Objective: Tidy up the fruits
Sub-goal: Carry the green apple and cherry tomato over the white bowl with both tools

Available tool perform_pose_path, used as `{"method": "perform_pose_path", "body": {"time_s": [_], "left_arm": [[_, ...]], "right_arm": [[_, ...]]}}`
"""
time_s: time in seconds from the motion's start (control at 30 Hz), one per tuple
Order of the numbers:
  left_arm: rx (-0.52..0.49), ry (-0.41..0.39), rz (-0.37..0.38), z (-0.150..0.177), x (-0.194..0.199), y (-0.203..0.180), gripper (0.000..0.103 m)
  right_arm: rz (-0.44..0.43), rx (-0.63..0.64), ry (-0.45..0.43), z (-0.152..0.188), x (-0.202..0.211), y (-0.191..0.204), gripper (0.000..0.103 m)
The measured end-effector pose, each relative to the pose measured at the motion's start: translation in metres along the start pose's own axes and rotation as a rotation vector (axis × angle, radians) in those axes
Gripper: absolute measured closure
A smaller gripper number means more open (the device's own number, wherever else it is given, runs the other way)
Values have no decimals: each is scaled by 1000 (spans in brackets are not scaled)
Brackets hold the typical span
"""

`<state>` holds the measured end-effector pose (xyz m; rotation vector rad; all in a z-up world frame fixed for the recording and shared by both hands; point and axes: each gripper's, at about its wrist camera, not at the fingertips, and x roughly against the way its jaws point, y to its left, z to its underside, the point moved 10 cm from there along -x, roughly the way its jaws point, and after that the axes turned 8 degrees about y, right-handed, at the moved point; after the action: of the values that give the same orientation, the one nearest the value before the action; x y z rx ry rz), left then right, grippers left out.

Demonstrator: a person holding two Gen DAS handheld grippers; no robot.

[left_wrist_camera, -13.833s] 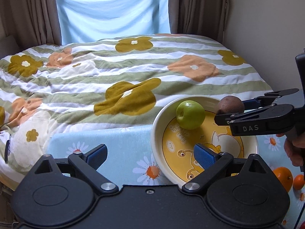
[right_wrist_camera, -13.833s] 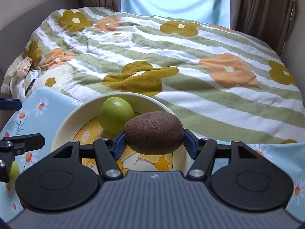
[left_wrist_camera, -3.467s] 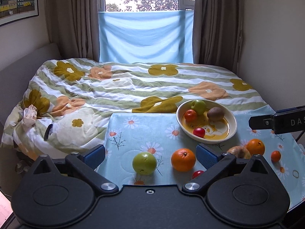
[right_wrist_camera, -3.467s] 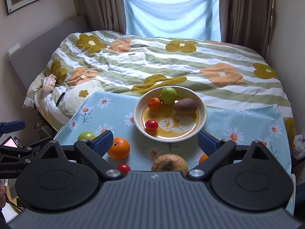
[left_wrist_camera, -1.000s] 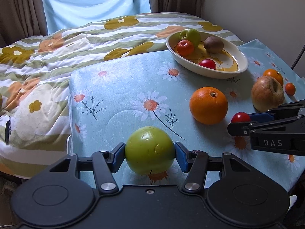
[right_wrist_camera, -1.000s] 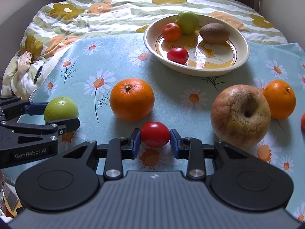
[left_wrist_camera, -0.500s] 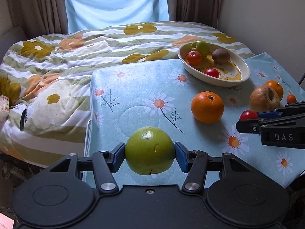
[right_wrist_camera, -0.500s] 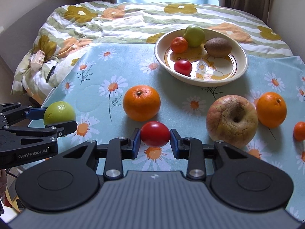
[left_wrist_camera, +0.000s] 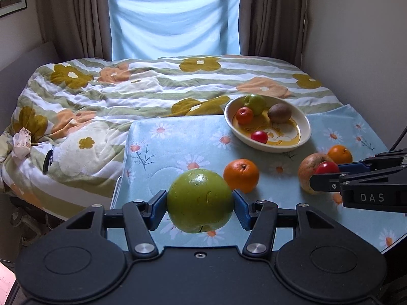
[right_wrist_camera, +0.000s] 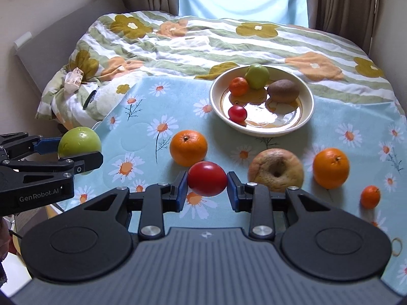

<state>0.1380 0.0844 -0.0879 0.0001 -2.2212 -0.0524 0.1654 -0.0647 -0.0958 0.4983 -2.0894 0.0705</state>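
Daisy-print blue cloth point(right_wrist_camera: 142, 137) is covering the bench, with a flower-striped bed point(right_wrist_camera: 203, 40) lying behind it under a curtained window. Left gripper point(left_wrist_camera: 200, 204) is clenching its blue fingers point(left_wrist_camera: 157, 209) on a big green apple point(left_wrist_camera: 200, 200), holding it up off the cloth at the near left edge. Right gripper point(right_wrist_camera: 207, 189) is gripping a red tomato point(right_wrist_camera: 207, 178) between its fingers, also lifted clear. Sitting at the far side, the cream bowl point(right_wrist_camera: 309, 101) is carrying a green apple, a kiwi point(right_wrist_camera: 283, 90), a small orange fruit and another tomato. Waiting loose on the cloth are a large orange point(right_wrist_camera: 188, 148), a wrinkled apple point(right_wrist_camera: 276, 169), a second orange point(right_wrist_camera: 330, 167) and a tiny one near the right edge.
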Motion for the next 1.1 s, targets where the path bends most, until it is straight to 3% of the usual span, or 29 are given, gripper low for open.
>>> {"method": "perform_pose_path", "body": {"time_s": [0.3, 0.57, 0.8, 1.1], "left_arm": [[45, -58, 30, -37, 12, -57, 43], [9, -88, 54, -78, -2, -90, 43], [-50, -75, 97, -111, -39, -111, 43], [-144, 11, 145, -128, -113, -135, 43]], "right_arm": [[4, 80, -41, -24, 40, -45, 55], [22, 76, -75, -54, 42, -84, 55], [41, -10, -84, -83, 21, -121, 55], [92, -79, -57, -112, -24, -161, 55]]}}
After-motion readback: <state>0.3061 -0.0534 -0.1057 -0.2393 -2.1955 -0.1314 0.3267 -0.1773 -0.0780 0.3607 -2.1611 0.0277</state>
